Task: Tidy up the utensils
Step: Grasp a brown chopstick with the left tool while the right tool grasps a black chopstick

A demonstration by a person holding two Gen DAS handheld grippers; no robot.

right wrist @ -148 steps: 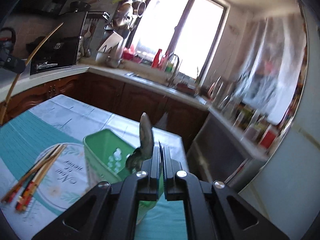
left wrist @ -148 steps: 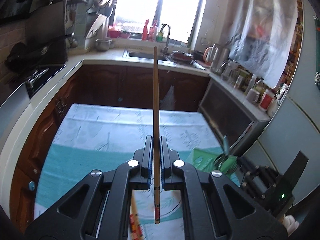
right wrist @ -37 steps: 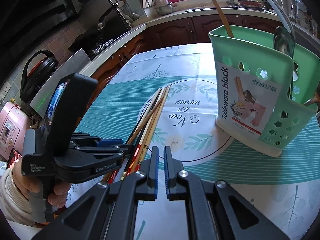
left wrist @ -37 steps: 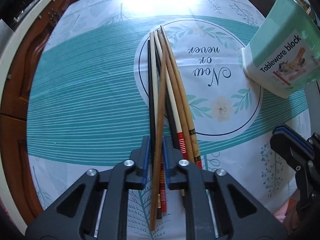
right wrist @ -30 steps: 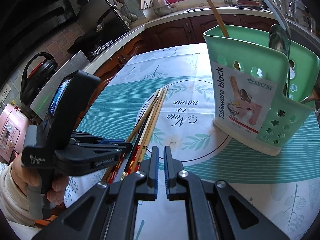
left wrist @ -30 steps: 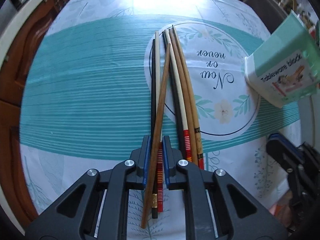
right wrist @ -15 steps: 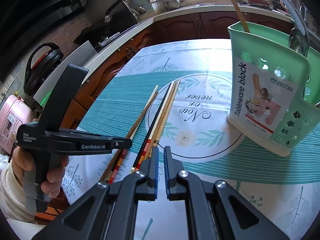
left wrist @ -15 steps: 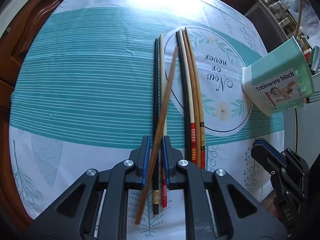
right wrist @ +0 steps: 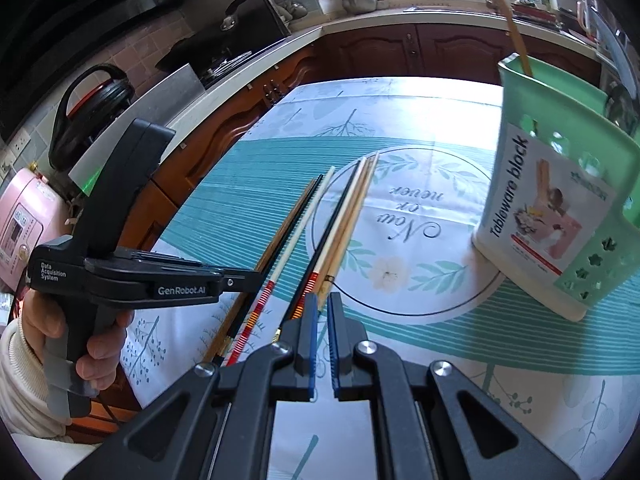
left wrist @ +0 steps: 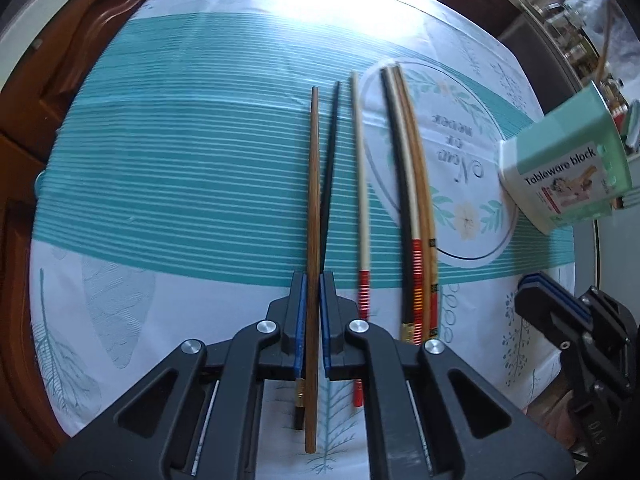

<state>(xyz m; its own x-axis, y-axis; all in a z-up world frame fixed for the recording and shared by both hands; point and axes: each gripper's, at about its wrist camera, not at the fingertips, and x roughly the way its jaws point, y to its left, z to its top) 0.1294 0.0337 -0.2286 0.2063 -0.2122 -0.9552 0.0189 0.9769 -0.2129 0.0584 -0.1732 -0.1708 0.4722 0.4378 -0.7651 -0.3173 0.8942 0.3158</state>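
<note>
On the teal-striped tablecloth (left wrist: 180,184) covering the surface, my left gripper (left wrist: 313,312) points steeply down with its fingers clamped on a brown wooden chopstick (left wrist: 314,184), which runs straight out ahead between the blue pads. Just to its right lie a black chopstick (left wrist: 329,168) and a cream chopstick (left wrist: 360,184), then a tight bundle of chopsticks (left wrist: 414,208). My right gripper (right wrist: 322,344) has its fingers closed on nothing, near the bundle's ends, and the green tableware holder (right wrist: 560,216) stands farther right.

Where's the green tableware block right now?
In the right wrist view, the green tableware block stands at the right on the tablecloth, right of the chopsticks.
</note>
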